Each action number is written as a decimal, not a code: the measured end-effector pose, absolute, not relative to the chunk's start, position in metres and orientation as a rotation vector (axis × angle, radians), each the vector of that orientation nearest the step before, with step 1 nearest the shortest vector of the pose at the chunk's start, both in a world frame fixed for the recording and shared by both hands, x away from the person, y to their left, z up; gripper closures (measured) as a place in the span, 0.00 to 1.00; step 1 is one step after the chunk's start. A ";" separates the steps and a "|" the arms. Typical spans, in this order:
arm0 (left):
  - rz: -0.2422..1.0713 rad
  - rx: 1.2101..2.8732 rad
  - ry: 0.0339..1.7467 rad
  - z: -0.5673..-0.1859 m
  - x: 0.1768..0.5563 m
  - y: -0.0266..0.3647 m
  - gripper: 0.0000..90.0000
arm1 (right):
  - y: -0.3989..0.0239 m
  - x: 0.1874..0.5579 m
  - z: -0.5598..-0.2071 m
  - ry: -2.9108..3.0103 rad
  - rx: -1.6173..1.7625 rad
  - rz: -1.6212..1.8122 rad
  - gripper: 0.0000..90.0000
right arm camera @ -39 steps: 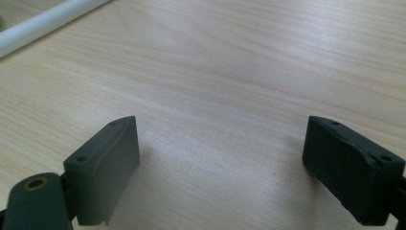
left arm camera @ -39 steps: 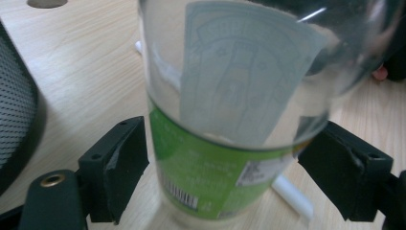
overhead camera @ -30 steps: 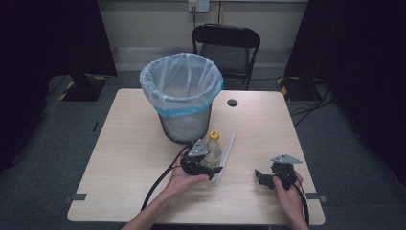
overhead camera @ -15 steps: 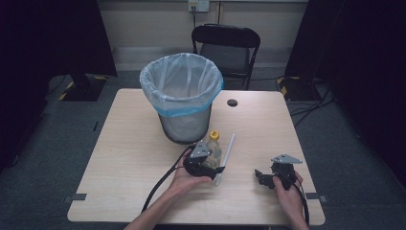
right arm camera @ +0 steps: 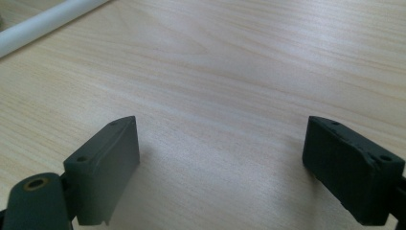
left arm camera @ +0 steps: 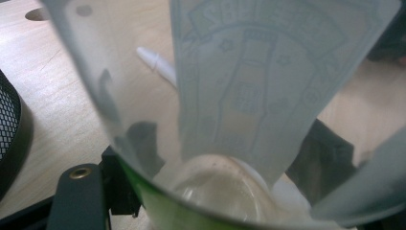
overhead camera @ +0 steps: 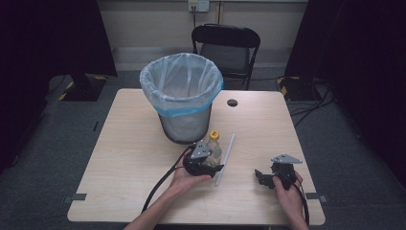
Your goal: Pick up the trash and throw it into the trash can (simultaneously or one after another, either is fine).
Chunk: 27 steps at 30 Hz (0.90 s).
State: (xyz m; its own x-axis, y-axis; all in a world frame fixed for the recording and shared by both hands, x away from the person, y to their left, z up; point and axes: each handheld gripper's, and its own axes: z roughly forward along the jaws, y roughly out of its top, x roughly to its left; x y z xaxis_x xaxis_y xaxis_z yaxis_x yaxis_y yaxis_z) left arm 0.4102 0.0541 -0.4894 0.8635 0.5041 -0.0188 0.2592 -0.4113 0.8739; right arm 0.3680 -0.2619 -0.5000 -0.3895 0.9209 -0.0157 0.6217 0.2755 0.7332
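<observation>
Where the table [overhead camera: 124, 143] runs just in front of the bin [overhead camera: 182, 103], a clear bottle [overhead camera: 214, 148] with a yellow cap [overhead camera: 215, 135] is seen in the high view, and it is grasped by the left gripper [overhead camera: 203, 160], which is held in the person's left hand [overhead camera: 184, 178]. In the left gripper view the bottle [left arm camera: 230, 96] is pressed close to the camera: a pale printed label [left arm camera: 258, 72] is seen through the clear wall, and the black jaws are made out on either side of the lower part of the bottle, closed against it. Whether the bottle is resting on the table or is lifted off it cannot be told.

Just to the right of the bottle a white stick [overhead camera: 226, 152] is laid on the wood, running from near the bin toward the person; it is also seen through the bottle in the left gripper view [left arm camera: 158, 64] and at the upper left corner of the right gripper view [right arm camera: 43, 26].

Well apart from these, near the right front of the table, the right gripper [overhead camera: 262, 177] is held low in the right hand [overhead camera: 289, 191]. Its jaws are spread wide over bare wood, with nothing between them, as the right gripper view [right arm camera: 220, 167] makes plain.

The bin is lined with a pale bag [overhead camera: 165, 79], and its black mesh wall [left arm camera: 7, 124] is caught at the left edge of the left gripper view. Beyond the table a dark chair [overhead camera: 227, 45] is set.
</observation>
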 end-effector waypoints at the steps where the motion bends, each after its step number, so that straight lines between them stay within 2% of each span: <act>1: 0.301 2.018 0.562 -0.489 0.410 0.054 0.31 | -0.262 0.368 -0.500 2.110 1.387 0.909 0.13; 13: 0.279 1.992 0.598 -0.486 0.413 0.060 0.31 | -0.262 0.368 -0.500 2.111 1.387 0.908 0.13; 27: 0.245 1.954 0.557 -0.459 0.397 0.064 0.31 | -0.262 0.368 -0.500 2.111 1.387 0.908 0.13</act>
State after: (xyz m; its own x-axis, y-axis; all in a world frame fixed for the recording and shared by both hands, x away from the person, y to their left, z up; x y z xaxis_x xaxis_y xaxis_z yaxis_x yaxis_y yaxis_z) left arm 0.3971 0.0642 -0.4592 0.8713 0.4849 -0.0754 0.2723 -0.3500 0.8963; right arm 0.3681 -0.2621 -0.5000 -0.3908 0.9204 -0.0154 0.6216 0.2762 0.7330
